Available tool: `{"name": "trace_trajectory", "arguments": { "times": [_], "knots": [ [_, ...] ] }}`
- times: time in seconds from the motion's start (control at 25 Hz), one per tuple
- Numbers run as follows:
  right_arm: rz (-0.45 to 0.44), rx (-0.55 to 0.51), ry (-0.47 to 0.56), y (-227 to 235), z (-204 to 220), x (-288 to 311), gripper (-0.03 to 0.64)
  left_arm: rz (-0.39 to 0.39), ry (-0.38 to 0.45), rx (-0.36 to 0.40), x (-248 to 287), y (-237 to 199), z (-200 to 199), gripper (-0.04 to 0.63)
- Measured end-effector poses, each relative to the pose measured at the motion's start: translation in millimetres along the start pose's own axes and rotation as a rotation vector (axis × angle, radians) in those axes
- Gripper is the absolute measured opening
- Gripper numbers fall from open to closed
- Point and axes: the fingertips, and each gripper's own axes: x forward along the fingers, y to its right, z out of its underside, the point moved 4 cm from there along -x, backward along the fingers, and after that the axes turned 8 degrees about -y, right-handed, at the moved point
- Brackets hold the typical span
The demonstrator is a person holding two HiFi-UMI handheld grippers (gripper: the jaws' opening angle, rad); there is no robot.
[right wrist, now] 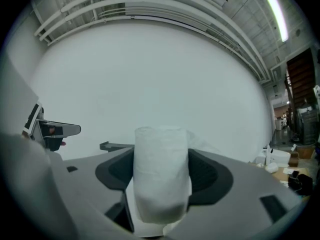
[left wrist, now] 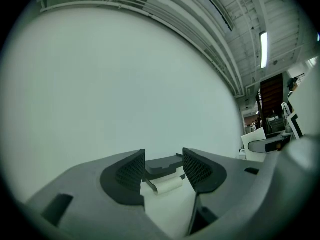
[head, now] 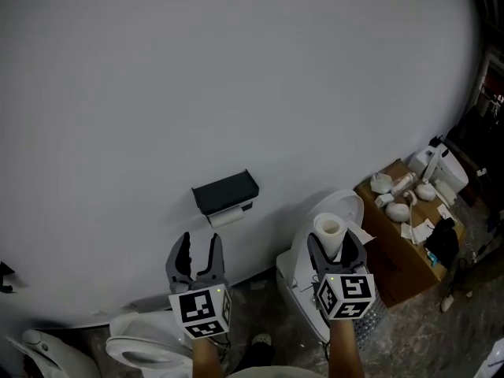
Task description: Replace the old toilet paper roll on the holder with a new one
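Note:
A dark holder point(head: 225, 191) hangs on the white wall, with the thin old roll point(head: 227, 216) under its lid. My left gripper point(head: 198, 252) is open and empty, a short way in front of and below the holder. In the left gripper view the holder point(left wrist: 162, 165) and the old roll point(left wrist: 167, 184) show between the jaws, still some distance off. My right gripper point(head: 337, 247) is shut on a new white roll point(head: 330, 234), held upright to the right of the holder. The new roll point(right wrist: 161, 174) fills the gap between the pads in the right gripper view.
A white toilet point(head: 319, 262) stands below the right gripper and another toilet bowl point(head: 142, 345) at the lower left. A cardboard box point(head: 398, 246) with white fittings on top sits at the right, with dark clutter beyond it. The wall point(head: 236, 77) fills the rest.

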Motion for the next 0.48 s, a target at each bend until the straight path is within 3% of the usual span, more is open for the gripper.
{"name": "trace_trajectory", "arguments": {
  "times": [0.48],
  "knots": [
    [-0.038, 0.006, -0.012, -8.5, -6.1, 65.5, 0.305, -0.035, -0.016, -0.006, 51.4, -24.9, -0.6, 0.216]
  ]
}}
